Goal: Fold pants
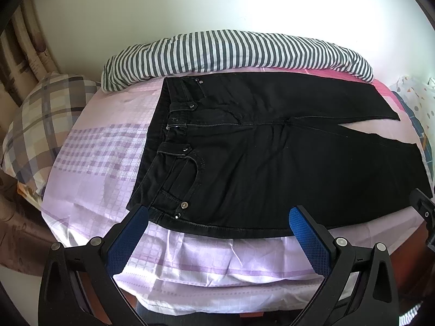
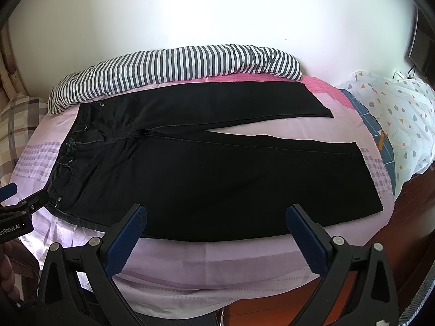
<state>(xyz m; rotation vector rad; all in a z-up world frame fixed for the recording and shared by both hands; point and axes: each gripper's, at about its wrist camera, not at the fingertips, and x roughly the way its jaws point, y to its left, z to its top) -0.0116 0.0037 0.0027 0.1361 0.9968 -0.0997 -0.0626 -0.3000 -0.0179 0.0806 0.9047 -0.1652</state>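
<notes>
Black pants (image 1: 272,163) spread flat and unfolded across a bed (image 1: 103,163) covered in a lilac checked sheet, waistband toward the left, both legs running right and parting in a narrow V near the hems. Front side up, with rivets and pocket stitching visible along the near hip. Left gripper (image 1: 218,217) poised at the near edge of the bed by the waistband corner, blue-padded fingers (image 1: 127,241) spread wide with nothing between them; left pad tip just beside the waistband corner, contact impossible to tell. Right gripper (image 2: 216,214) placed further along the near leg, fingers (image 2: 307,241) likewise wide apart and empty, tips overlapping the dark fabric edge in view, touching or not unclear. Behind the pants, against the white wall, a rolled striped duvet (image 1: 231,54) in grey and white. At the left end, a plaid pillow (image 1: 40,125); at the right end, a white quilt (image 2: 394,114) printed with small coloured shapes. Seen from the right wrist, the left gripper at the far left edge, near the waistband corner.
</notes>
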